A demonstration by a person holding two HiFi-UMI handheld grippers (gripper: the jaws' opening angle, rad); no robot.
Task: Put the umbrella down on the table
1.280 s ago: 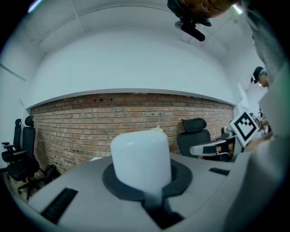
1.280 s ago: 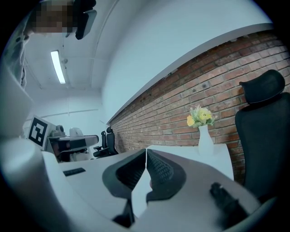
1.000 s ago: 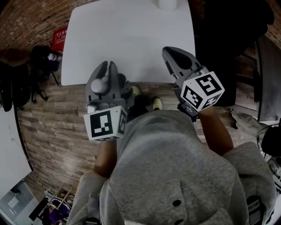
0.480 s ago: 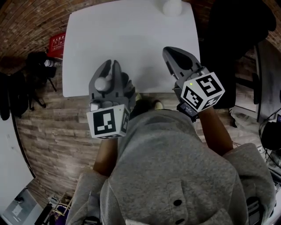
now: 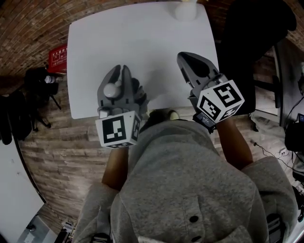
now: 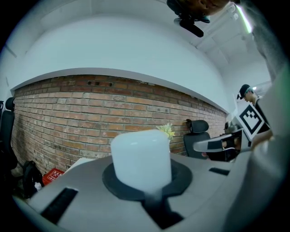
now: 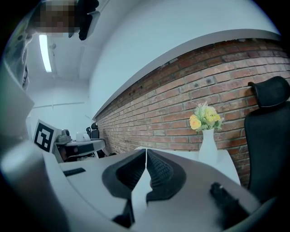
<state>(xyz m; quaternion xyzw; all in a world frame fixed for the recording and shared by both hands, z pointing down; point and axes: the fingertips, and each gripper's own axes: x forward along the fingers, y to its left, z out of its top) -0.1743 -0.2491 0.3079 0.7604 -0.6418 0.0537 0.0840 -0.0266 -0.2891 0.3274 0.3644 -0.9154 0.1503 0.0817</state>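
My left gripper (image 5: 119,71) hovers over the near part of the white table (image 5: 118,33), shut on the umbrella's white round handle (image 5: 110,89). In the left gripper view that handle (image 6: 141,156) stands upright as a pale cylinder clamped in the jaws' dark recess. A dark bulk (image 5: 138,93) just right of and under this gripper looks like the folded umbrella, mostly hidden. My right gripper (image 5: 190,59) is beside it over the table's near right part. Its ribbed pads (image 7: 156,167) meet with nothing between them.
A white vase (image 7: 207,147) with yellow flowers (image 7: 205,117) stands at the table's far right corner (image 5: 186,9). A black office chair (image 5: 251,42) is right of the table. On the brick floor to the left lie a red box (image 5: 57,57) and a black bag (image 5: 40,78).
Both grippers have moved forward, from the table's near edge to further over its top. The left one still grips the white handle. The right one stays shut.
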